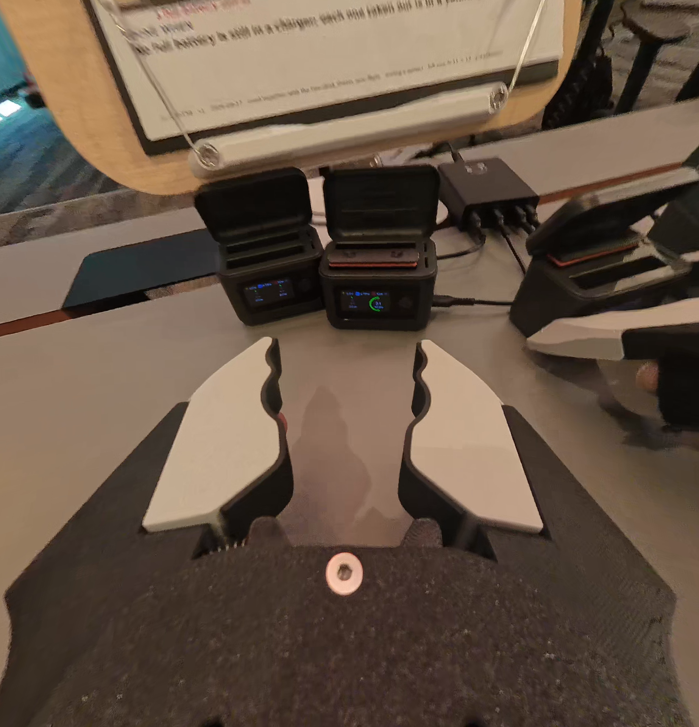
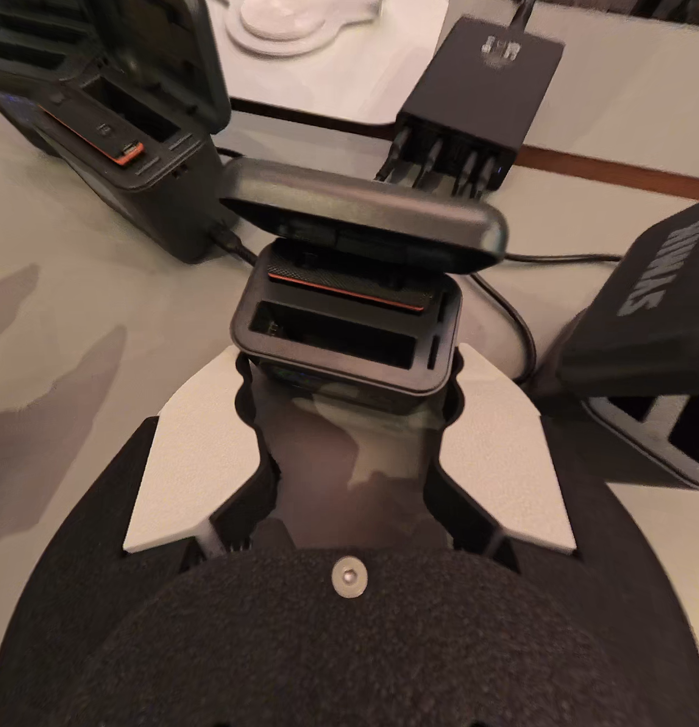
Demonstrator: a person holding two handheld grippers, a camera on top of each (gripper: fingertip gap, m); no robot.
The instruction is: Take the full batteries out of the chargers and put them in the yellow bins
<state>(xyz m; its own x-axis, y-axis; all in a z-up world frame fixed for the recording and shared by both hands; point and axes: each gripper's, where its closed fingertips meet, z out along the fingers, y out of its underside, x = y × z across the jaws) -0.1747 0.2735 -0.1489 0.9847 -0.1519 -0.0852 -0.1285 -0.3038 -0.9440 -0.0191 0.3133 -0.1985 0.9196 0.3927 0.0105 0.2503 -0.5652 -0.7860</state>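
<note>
Three black chargers stand with lids open on the grey table. My left gripper (image 1: 346, 346) is open and empty, low over the table in front of the left charger (image 1: 269, 283) and the middle charger (image 1: 375, 291). The left charger's slots look empty. The middle one holds a battery (image 1: 373, 260) with an orange stripe. My right gripper (image 2: 350, 364) is closed on the sides of the third charger (image 2: 340, 342), which looks tilted. Its rear slot holds an orange-striped battery (image 2: 348, 289); its front slot is empty. This charger also shows in the left wrist view (image 1: 568, 287). No yellow bin is in view.
A black power hub (image 1: 485, 192) with several cables sits behind the chargers. A wooden board with a paper sheet (image 1: 320, 59) hangs above them. A black mat (image 1: 143, 267) lies at the left. A black box with white lettering (image 2: 654, 307) stands right of my right gripper.
</note>
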